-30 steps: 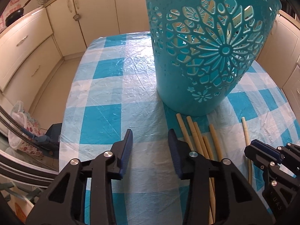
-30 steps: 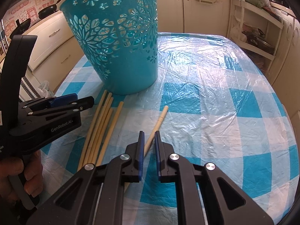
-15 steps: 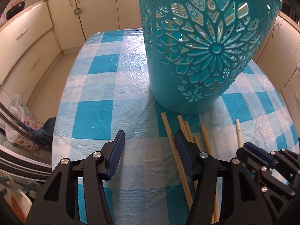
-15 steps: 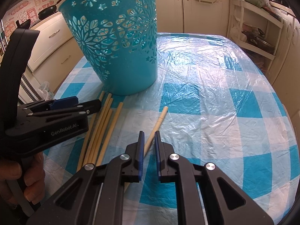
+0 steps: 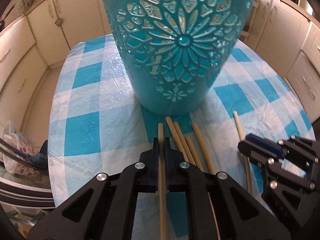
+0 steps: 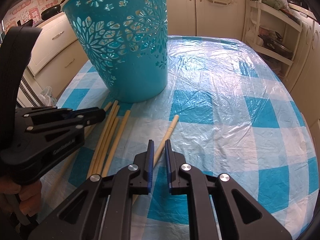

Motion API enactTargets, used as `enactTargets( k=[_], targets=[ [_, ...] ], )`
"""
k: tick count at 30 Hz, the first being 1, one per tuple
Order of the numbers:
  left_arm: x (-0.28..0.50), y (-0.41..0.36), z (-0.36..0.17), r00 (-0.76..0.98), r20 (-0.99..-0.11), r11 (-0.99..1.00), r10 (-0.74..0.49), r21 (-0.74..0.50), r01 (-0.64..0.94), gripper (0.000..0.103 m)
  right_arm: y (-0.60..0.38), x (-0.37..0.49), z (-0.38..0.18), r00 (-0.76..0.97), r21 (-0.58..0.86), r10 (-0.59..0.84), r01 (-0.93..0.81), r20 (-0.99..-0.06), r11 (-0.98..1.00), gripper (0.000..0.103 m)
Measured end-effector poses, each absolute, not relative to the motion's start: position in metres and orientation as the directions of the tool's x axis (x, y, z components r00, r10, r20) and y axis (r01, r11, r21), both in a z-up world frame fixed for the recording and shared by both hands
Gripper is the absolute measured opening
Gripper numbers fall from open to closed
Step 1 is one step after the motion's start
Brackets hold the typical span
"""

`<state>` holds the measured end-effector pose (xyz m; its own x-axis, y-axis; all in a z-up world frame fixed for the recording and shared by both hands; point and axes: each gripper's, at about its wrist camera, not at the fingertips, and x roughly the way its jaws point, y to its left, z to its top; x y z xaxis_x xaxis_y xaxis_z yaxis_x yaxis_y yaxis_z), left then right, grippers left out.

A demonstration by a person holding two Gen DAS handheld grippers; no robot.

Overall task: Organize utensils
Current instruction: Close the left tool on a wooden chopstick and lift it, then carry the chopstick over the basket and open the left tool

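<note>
A teal cut-out basket (image 5: 176, 46) stands on the blue-checked table (image 5: 86, 108); it also shows in the right wrist view (image 6: 128, 46). Several bamboo chopsticks (image 5: 192, 142) lie in front of it. My left gripper (image 5: 161, 143) is shut on the leftmost chopstick (image 5: 160, 129), low over the cloth. It shows from the side in the right wrist view (image 6: 94, 115). My right gripper (image 6: 159, 146) has its jaws a narrow gap apart, straddling a lone chopstick (image 6: 170, 129) without touching it. It shows in the left wrist view (image 5: 248, 143).
Cream kitchen cabinets (image 5: 46, 24) surround the table. A shelf rack with pans (image 6: 272, 34) stands at the right. Plastic bags (image 5: 14, 146) sit on the floor to the left. The right part of the table (image 6: 230, 84) holds only the wrinkled plastic cover.
My left gripper has moved right onto the leftmost chopstick and closed on it. My right gripper has stayed over the lone chopstick.
</note>
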<state>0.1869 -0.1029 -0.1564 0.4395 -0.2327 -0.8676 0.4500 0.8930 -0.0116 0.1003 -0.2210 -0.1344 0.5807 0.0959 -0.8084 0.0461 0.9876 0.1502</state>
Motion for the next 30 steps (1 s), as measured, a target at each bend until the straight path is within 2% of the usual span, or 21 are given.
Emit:
enactTargets(
  k=[1, 4, 5, 6, 8, 10, 14, 17, 21, 24, 28, 29, 30],
  targets=[
    [0.187, -0.104, -0.156, 0.437, -0.873, 0.891, -0.218, 0.005, 0.454, 0.006, -0.221, 0.101, -0.134, 0.582, 0.151, 0.096, 0.047, -0.808, 0.987, 0.012],
    [0.187, -0.111, -0.155, 0.454, -0.879, 0.892, -0.144, 0.083, 0.444, 0.022, -0.223, 0.101, -0.135, 0.585, 0.154, 0.096, 0.049, -0.805, 0.987, 0.012],
    [0.189, -0.114, -0.154, 0.459, -0.879, 0.889, -0.132, 0.100, 0.448, 0.022, -0.223, 0.101, -0.135, 0.586, 0.159, 0.099, 0.050, -0.804, 0.986, 0.012],
    [0.190, -0.116, -0.155, 0.461, -0.879, 0.883, -0.124, 0.115, 0.456, 0.022, -0.224, 0.101, -0.136, 0.587, 0.167, 0.105, 0.053, -0.803, 0.985, 0.012],
    [0.191, -0.119, -0.154, 0.448, -0.885, 0.871, -0.128, 0.116, 0.478, 0.006, -0.226, 0.101, -0.136, 0.588, 0.179, 0.113, 0.054, -0.801, 0.982, 0.012],
    [0.187, -0.120, -0.152, 0.443, -0.889, 0.864, -0.115, 0.130, 0.486, 0.005, -0.227, 0.101, -0.136, 0.589, 0.181, 0.115, 0.054, -0.800, 0.982, 0.012],
    [0.169, -0.108, -0.138, 0.416, -0.894, 0.861, -0.169, 0.071, 0.503, 0.005, -0.226, 0.102, -0.136, 0.589, 0.174, 0.110, 0.053, -0.800, 0.983, 0.012],
    [0.162, -0.086, -0.111, 0.396, -0.885, 0.868, -0.246, -0.019, 0.496, 0.005, -0.224, 0.101, -0.136, 0.590, 0.166, 0.103, 0.053, -0.801, 0.985, 0.012],
    [0.150, -0.057, -0.050, 0.442, -0.810, 0.863, -0.385, -0.147, 0.483, 0.005, -0.223, 0.100, -0.136, 0.590, 0.162, 0.100, 0.053, -0.801, 0.985, 0.012],
    [0.146, -0.043, 0.003, 0.533, -0.705, 0.855, -0.468, -0.207, 0.476, 0.005, -0.223, 0.100, -0.136, 0.591, 0.161, 0.100, 0.052, -0.801, 0.985, 0.012],
    [0.146, -0.046, 0.061, 0.644, -0.568, 0.848, -0.511, -0.212, 0.486, 0.005, -0.223, 0.100, -0.136, 0.591, 0.168, 0.105, 0.053, -0.800, 0.984, 0.012],
    [0.147, -0.049, 0.071, 0.658, -0.546, 0.846, -0.518, -0.212, 0.490, 0.000, -0.224, 0.099, -0.136, 0.592, 0.173, 0.108, 0.054, -0.799, 0.983, 0.012],
    [0.149, -0.051, 0.081, 0.664, -0.529, 0.840, -0.529, -0.217, 0.497, 0.000, -0.225, 0.099, -0.136, 0.592, 0.181, 0.114, 0.055, -0.798, 0.982, 0.012]
  ],
)
